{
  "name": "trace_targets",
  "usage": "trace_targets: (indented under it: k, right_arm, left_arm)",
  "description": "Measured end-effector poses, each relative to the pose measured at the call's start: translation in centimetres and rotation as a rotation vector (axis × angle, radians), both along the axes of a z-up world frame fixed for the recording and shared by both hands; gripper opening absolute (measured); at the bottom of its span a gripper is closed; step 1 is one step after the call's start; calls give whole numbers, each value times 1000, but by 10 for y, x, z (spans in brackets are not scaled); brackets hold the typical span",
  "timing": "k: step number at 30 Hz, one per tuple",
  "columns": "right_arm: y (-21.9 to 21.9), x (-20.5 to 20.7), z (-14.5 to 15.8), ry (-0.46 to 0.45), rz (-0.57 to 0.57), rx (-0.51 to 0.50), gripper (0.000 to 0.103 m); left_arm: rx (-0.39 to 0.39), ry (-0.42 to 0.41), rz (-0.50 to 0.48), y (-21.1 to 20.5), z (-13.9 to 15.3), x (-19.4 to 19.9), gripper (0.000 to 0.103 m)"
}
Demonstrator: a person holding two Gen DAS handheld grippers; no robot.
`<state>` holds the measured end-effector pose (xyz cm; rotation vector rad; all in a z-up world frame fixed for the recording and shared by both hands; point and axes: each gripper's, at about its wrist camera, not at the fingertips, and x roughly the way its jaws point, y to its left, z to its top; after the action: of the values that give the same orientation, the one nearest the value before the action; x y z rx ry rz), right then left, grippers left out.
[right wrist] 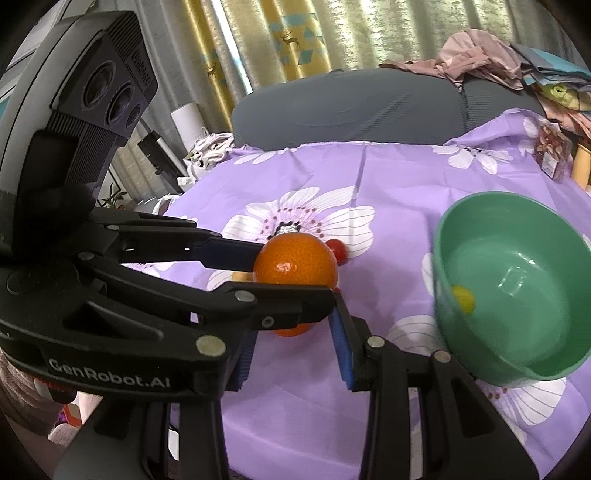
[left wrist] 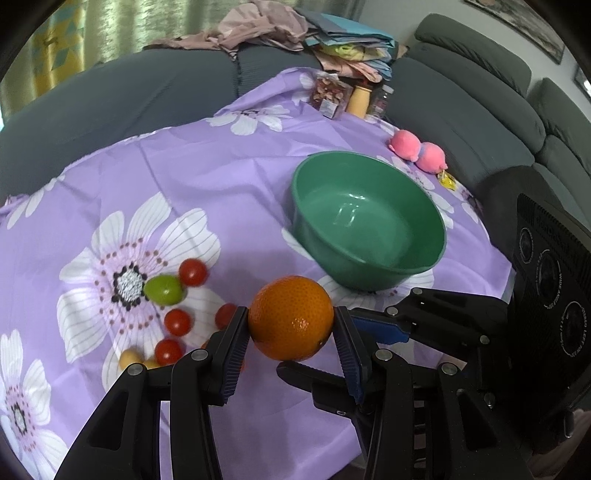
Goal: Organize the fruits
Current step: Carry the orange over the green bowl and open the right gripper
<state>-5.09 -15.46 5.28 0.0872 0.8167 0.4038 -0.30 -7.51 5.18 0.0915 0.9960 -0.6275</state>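
Observation:
My left gripper [left wrist: 291,321] is shut on an orange [left wrist: 291,317] and holds it above the purple flowered cloth [left wrist: 221,177], just left of the green bowl [left wrist: 369,218]. The orange [right wrist: 295,264] also shows in the right wrist view, held between the left gripper's fingers [right wrist: 229,253]. My right gripper [right wrist: 291,350] is open and empty, below the orange and left of the bowl [right wrist: 513,295]. A small yellow fruit [right wrist: 463,298] lies inside the bowl. Several cherry tomatoes [left wrist: 192,271], a green lime [left wrist: 164,290] and small yellow fruits [left wrist: 130,359] lie on the cloth at the left.
A pink plush toy [left wrist: 419,149] and a yellow packet [left wrist: 447,181] lie behind the bowl. Jars and a snack bag [left wrist: 330,94] stand at the cloth's far edge. A grey sofa [left wrist: 480,110] with piled clothes [left wrist: 295,29] surrounds the table.

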Motion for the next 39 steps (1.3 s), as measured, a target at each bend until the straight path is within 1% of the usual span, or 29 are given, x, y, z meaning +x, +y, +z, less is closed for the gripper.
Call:
trace_targets:
  k: [23, 30, 39]
  right_arm:
    - [-52, 6, 8, -40, -139, -3, 38]
    - [-68, 11, 5, -38, -184, 0, 38]
    - [-86, 18, -2, -19, -227, 2, 38]
  left_arm:
    - [11, -28, -117, -60, 8, 21, 45]
    - [14, -21, -148, -80, 5, 30, 45]
    - [7, 7, -181, -100, -3, 42, 45]
